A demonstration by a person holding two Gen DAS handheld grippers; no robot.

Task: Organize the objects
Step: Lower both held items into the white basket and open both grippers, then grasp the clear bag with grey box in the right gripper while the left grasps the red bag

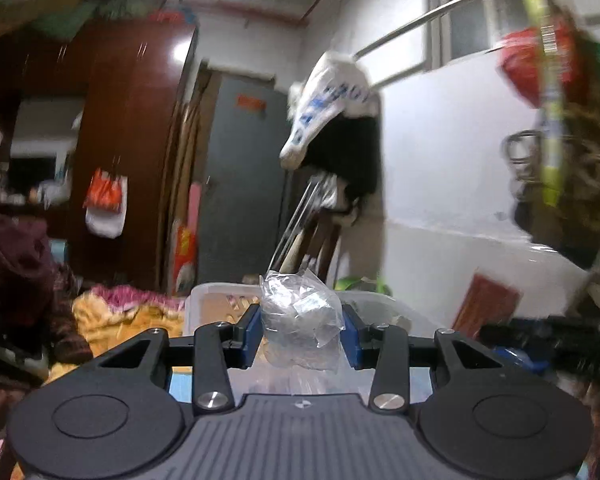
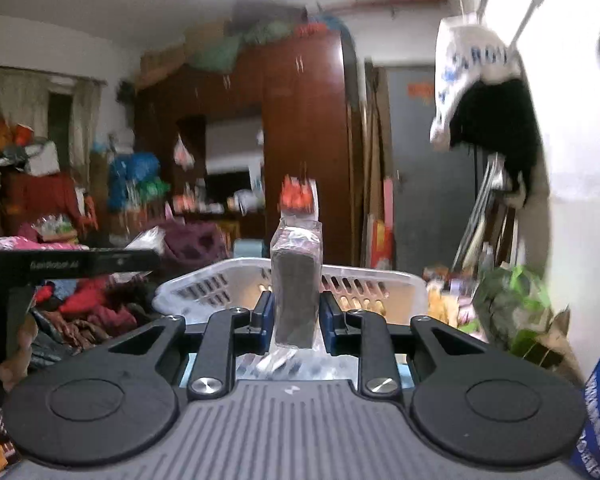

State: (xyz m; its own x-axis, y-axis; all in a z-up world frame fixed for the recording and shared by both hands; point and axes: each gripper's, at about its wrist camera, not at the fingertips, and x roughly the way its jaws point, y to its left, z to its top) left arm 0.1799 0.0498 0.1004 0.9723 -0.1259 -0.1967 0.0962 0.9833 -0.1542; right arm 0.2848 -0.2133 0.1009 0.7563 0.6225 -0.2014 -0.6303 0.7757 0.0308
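Both wrist views face forward, close over white basket [image 2: 380, 280]

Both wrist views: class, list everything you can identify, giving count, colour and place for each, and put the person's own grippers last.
Clear plastic bag: one, transparent, crumpled, clamped between the left gripper's fingers.
Dark block in clear wrap: one, dark grey-brown, upright between the right gripper's fingers.
Basket: one, white, slotted walls, just beyond both grippers.
Wardrobe: one, reddish-brown, back wall.
Door: one, grey, beside the wardrobe.
White bag with blue lettering: one, hanging from a rail.
Plant: one, green, right of the basket.
Left gripper: black with blue pads, shut on the bag.
Right gripper: same colours, shut on the block.
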